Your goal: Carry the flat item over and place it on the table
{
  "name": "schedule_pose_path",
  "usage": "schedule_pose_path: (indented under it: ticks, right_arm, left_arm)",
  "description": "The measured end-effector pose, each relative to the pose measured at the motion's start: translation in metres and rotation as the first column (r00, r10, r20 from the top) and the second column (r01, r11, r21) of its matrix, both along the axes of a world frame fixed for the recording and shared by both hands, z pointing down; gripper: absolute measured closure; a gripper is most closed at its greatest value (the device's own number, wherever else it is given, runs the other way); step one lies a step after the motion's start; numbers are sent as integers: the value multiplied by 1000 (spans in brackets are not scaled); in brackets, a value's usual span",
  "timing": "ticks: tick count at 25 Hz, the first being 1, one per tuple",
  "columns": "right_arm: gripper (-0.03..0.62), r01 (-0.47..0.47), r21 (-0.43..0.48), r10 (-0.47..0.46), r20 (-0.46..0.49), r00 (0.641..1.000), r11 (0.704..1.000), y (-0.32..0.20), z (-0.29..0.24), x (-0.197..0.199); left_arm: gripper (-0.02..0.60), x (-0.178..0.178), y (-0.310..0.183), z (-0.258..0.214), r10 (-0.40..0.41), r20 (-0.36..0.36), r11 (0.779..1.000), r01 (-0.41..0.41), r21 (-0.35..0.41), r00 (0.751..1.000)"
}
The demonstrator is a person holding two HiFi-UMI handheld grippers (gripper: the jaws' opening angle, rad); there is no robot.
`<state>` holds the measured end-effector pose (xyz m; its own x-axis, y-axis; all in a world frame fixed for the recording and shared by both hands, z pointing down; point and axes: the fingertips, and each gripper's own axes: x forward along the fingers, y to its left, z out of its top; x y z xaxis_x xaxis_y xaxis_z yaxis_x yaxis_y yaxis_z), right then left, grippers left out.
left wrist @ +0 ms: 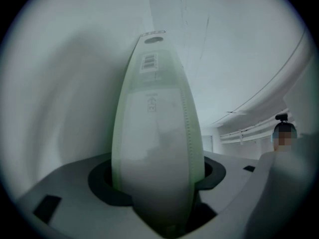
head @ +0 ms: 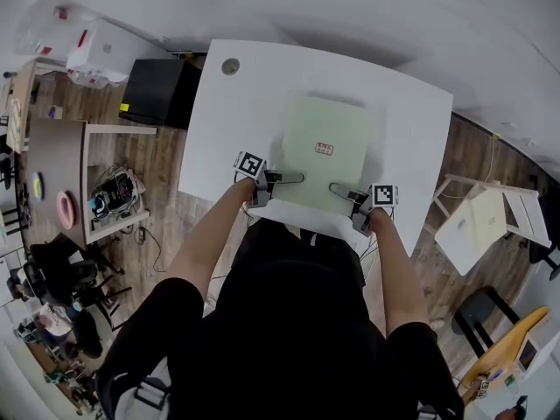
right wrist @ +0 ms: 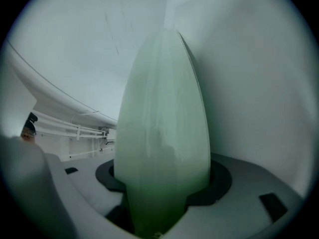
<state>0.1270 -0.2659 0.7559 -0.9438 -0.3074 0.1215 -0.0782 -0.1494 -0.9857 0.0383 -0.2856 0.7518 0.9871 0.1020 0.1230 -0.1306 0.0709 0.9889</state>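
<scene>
A pale green flat item (head: 324,151) with a small red label lies level over the near half of the white table (head: 407,116). My left gripper (head: 293,178) holds its near edge on the left, and my right gripper (head: 337,187) holds the same edge on the right. In the left gripper view the flat item (left wrist: 154,143) stands edge-on, wedged between the jaws of the left gripper (left wrist: 157,179), barcode at its far end. The right gripper view has the flat item (right wrist: 164,133) filling the gap of the right gripper (right wrist: 164,179) likewise. Whether its underside touches the table I cannot tell.
A round cable hole (head: 230,66) marks the table's far left corner. A black box (head: 157,90) stands on the floor to the left, beside a wooden desk (head: 52,160) with cables. A small white table (head: 477,221) stands to the right. A person (left wrist: 284,136) is in the background.
</scene>
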Motion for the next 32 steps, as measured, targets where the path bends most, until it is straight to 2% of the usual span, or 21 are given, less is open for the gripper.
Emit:
schedule_pose_path:
  ticks: [4,12,20,25,29,32]
  right_arm:
    - [295,-12,14,12,-32,999,1000,0,3,1]
    - [281,-25,21,27,-101,994,999,2,3,5]
    - [269,-5,23,8,-146,989,1000,14,4,10]
    - [269,-6,42,15,-211,977,999,19,5,25]
    - [269,-74,79,93,-270,958,994,17,9,50]
    - [272,-78,99,106,-316,943,992,21,15,54]
  left_arm:
    - [276,1,2,-1,-29,-7,1000,29,-7,1000]
    - [276,1,2,1,-25,-13,1000,25,-2,1000]
    - [276,-1,3,3,-11,-16,999,12,43,1000]
    - [276,-2,5,-3,-24,-27,1000,24,10,999]
    - [276,-1,5,-2,-21,-7,998,21,53,1000]
    - [276,-2,6,6,-4,50,990,-3,140,999]
